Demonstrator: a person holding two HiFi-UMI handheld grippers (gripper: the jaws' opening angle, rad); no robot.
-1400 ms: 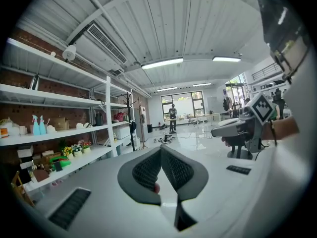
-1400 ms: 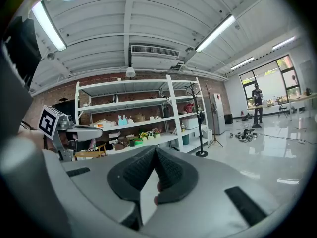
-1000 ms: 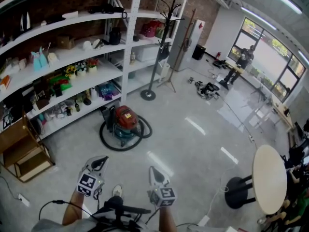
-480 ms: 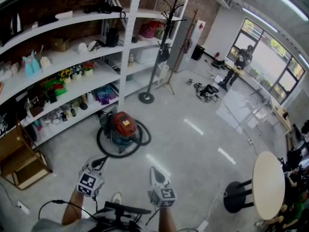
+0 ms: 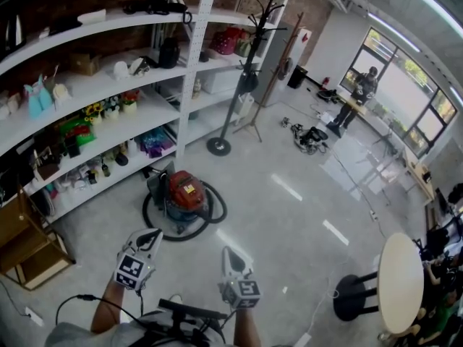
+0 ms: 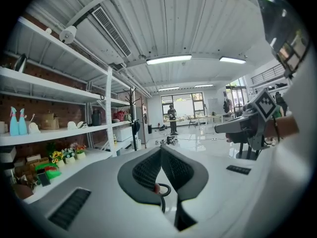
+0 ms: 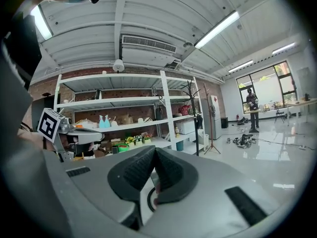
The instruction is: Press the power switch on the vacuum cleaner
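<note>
Head camera above, one camera on each gripper.
The head view looks steeply down on the left gripper (image 5: 148,237) and the right gripper (image 5: 228,255) at its lower edge; both gripper views face level from close behind their jaws, and all three share the white shelves (image 5: 197,56).

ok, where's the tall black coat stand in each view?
Head view: tall black coat stand, upper centre, round base on the floor.
Left gripper view: stand left of centre, mid-height.
Right gripper view: stand right of centre, mid-height.
Shared landmark: white shelving upright beside it.
</note>
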